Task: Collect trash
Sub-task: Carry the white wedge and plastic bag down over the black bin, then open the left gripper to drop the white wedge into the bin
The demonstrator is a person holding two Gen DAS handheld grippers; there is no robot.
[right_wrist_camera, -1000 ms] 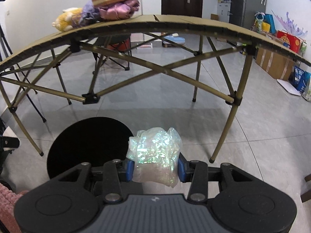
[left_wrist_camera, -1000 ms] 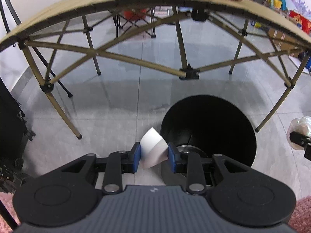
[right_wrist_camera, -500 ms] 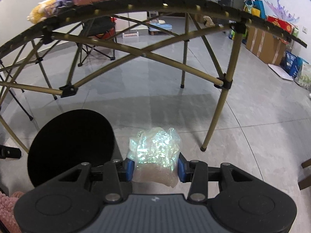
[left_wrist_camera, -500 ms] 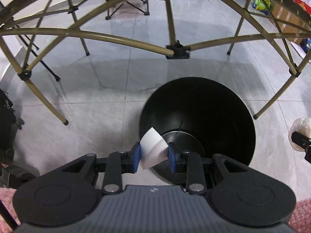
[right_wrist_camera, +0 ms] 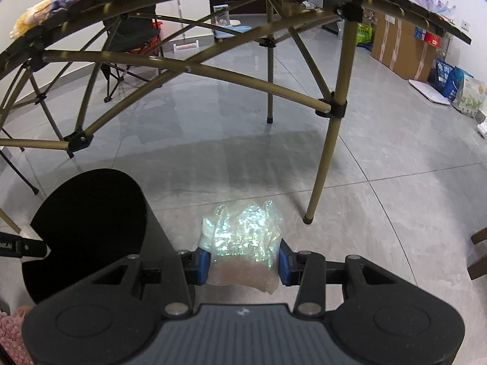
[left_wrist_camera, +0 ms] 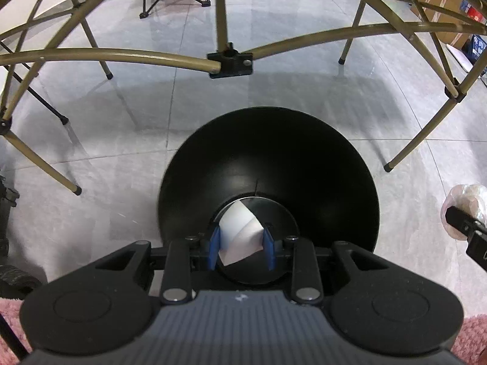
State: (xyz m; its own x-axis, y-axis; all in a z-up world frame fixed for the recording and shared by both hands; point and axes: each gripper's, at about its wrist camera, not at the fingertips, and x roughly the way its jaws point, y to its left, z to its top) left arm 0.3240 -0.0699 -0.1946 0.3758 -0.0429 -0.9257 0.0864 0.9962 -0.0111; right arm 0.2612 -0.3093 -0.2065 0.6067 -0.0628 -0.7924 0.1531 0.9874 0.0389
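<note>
My left gripper (left_wrist_camera: 242, 248) is shut on a folded white paper scrap (left_wrist_camera: 240, 237) and holds it right over the mouth of a round black trash bin (left_wrist_camera: 268, 164) on the floor. My right gripper (right_wrist_camera: 242, 263) is shut on a crumpled iridescent plastic wrapper (right_wrist_camera: 243, 246), to the right of the same bin (right_wrist_camera: 88, 222) and above the floor. The right gripper with its wrapper (left_wrist_camera: 462, 210) shows at the right edge of the left wrist view. The tip of the left gripper (right_wrist_camera: 27, 248) shows at the left edge of the right wrist view.
A folding table with tan metal legs and crossbars (left_wrist_camera: 121, 56) stands just beyond the bin; one leg (right_wrist_camera: 328, 152) is close to my right gripper. Boxes and bags (right_wrist_camera: 404, 45) line the far right wall. A folding chair (right_wrist_camera: 131, 45) stands behind the table.
My left gripper has moved forward and right, from beside the bin's rim to over its opening, with the paper still in it. The right gripper has lowered and held its wrapper.
</note>
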